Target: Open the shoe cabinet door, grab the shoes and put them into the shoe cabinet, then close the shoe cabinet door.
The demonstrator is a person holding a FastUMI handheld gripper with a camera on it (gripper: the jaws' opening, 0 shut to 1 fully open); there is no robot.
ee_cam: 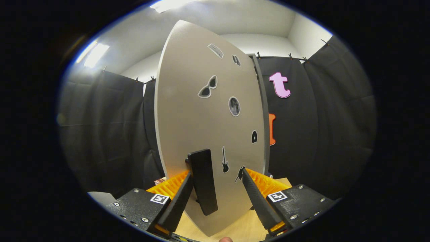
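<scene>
The shoe cabinet door (pixel 188 111) is a grey panel with small stickers, standing upright right in front of me and tilted across my line of sight. Its darker edge (pixel 264 111) shows along the right side. A black bar handle (pixel 204 181) sticks out from the lower part of the door. My gripper (pixel 216 173) is open, its fingers straddling the handle. The handle sits close against the left finger (pixel 181 198), while a wide gap separates it from the right finger (pixel 257 195), whose tip is at the door face. The cabinet body is hidden behind the door.
A light wooden surface (pixel 235 228) lies under the door and the fingers. Black cloth walls (pixel 100 134) close the booth on both sides, with a white ceiling and lights above. A pale object (pixel 100 196) lies low beyond the left finger.
</scene>
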